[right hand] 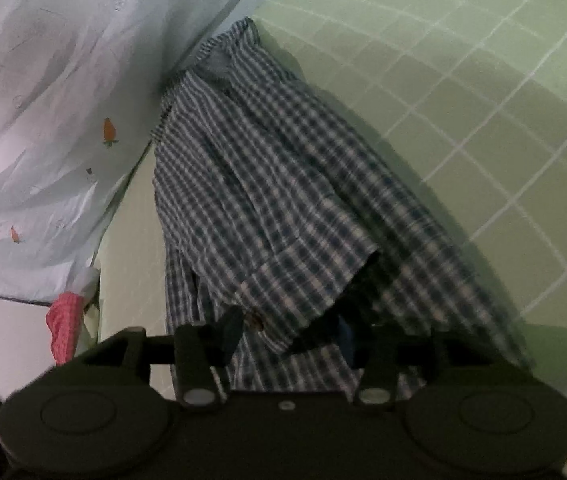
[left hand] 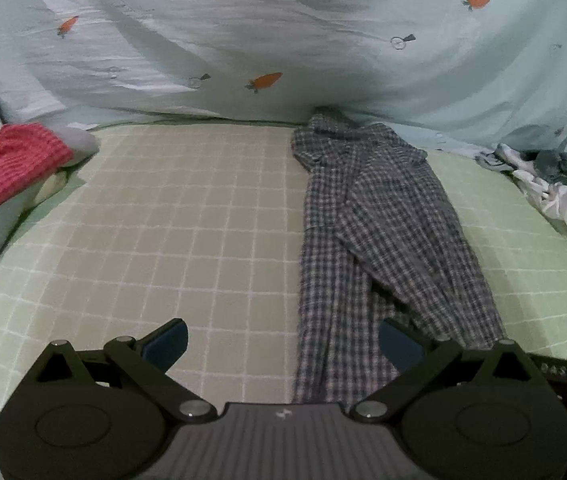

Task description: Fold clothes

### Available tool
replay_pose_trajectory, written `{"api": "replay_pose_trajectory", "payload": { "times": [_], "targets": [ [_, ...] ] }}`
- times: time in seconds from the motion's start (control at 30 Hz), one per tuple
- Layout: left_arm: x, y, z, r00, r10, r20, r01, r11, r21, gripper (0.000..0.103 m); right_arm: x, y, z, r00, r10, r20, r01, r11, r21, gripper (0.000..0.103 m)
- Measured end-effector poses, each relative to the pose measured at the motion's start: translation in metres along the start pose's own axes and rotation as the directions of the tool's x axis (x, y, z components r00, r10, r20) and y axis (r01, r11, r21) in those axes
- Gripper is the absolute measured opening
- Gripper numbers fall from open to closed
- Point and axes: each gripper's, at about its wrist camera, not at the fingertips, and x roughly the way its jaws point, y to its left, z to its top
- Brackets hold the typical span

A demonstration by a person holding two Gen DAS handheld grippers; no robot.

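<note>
**Plaid shirt, partly folded, on gridded bed sheet**

Left wrist view: a plaid shirt (left hand: 379, 232) is catalogued as a long narrow strip on the green gridded sheet (left hand: 187, 216), collar end against the pale carrot-print cover (left hand: 243, 32), hem end running under the camera. One sleeve or side panel is seen folded over the body; the lengthwise fold is judged done, the crosswise folds judged outstanding.

Left claw (left hand: 283, 344): released, jaws spread wide, nothing held; its right finger lies over the shirt's hem end, its left finger over bare sheet.

Right claw (right hand: 287, 332), right wrist view: jaws parted, cloth lying between them near the hem; no pressing of pads is made out, so it is entered as released.

Stock beside the shirt: a folded red knit pile (left hand: 7, 172) well to its left; a crumpled heap of white and grey garments (left hand: 555, 192) to its right, judged still to be folded.

Room: broad bare sheet left of the shirt; the carrot-print cover closes off the collar end.
</note>
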Motion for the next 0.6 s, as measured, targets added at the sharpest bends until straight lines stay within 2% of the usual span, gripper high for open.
{"api": "replay_pose_trajectory", "payload": {
  "times": [0.03,0.1,0.13,0.3,0.43,0.6],
  "targets": [
    [-0.001,0.002,-0.001,1.000,0.010,-0.001,-0.010,1.000,-0.005,0.101,0.004,0.000,0.001,1.000,0.007,-0.002,-0.007,1.000,0.010,0.051],
    [-0.002,0.007,-0.002,1.000,0.023,-0.002,-0.023,1.000,-0.016,0.101,0.007,0.001,0.003,1.000,0.029,-0.001,-0.029,0.999,0.021,0.032],
    [-0.003,0.009,-0.003,1.000,0.027,-0.004,-0.027,0.999,-0.021,0.101,0.005,-0.001,0.003,0.999,0.043,-0.004,-0.043,0.999,0.032,0.004],
    [0.002,0.016,-0.005,0.999,0.020,-0.027,-0.021,0.999,-0.046,0.101,-0.010,-0.004,0.001,0.997,0.073,-0.003,-0.073,0.995,0.065,0.004],
    [0.011,0.015,-0.008,0.998,-0.030,-0.062,0.026,0.997,-0.067,0.101,-0.029,-0.011,-0.004,0.997,0.076,0.020,-0.077,0.993,0.091,0.004],
    [0.022,0.007,-0.022,0.990,-0.075,-0.117,0.069,0.996,-0.055,0.100,-0.043,-0.019,-0.019,0.995,0.094,-0.008,-0.093,0.987,0.130,0.004]
  ]
}}
